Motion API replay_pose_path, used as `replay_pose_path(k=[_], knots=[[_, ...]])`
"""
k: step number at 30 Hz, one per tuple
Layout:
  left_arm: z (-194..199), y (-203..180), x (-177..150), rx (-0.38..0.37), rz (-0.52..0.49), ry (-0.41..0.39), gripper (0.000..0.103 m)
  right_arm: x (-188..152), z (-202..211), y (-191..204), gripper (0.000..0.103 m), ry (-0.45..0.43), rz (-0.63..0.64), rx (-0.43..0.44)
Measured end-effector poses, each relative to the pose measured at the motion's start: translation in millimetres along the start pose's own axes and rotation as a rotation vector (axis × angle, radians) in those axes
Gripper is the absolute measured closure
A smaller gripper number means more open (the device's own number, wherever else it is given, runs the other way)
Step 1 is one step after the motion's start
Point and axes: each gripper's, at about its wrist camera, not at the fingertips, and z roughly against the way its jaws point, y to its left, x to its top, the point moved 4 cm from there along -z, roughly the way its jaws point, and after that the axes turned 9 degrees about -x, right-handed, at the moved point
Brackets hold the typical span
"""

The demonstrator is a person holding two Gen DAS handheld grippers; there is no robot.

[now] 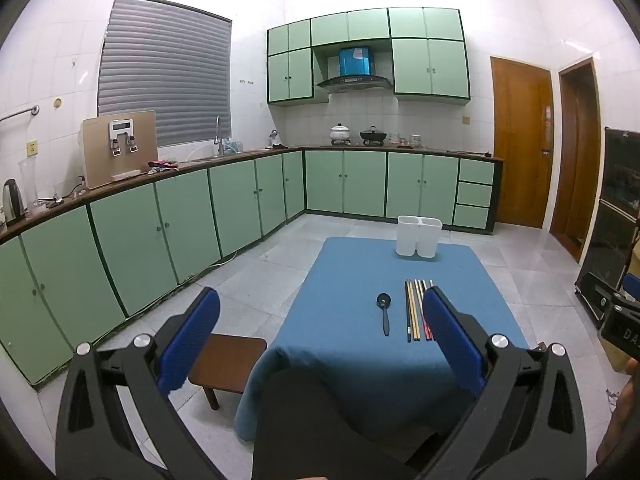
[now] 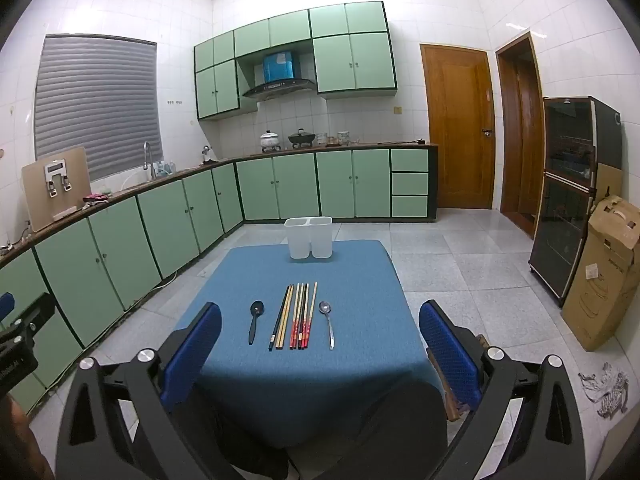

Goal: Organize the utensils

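Lying lengthwise, chopsticks (image 2: 295, 316) point toward the white holder (image 2: 309, 237)

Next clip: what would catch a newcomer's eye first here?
The blue-clothed table in the middle of the floor, with a neat row on it: black plastic spoon, mixed chopsticks, metal spoon. Behind them stands a white two-compartment holder. Both grippers, left and right, hover open and empty at the near edge.

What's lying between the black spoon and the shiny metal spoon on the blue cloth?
A row of chopsticks, side by side, between the black plastic spoon and metal spoon; the right wrist view shows it.
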Motion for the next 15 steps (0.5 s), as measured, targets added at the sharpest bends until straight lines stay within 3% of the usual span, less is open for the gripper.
replay_pose_path(k=[15], knots=[[2.1, 0.1, 0.8, 0.000, -0.004, 0.007, 0.005, -0.3, 0.9, 0.3, 0.006, 0.002, 0.010, -0.008]])
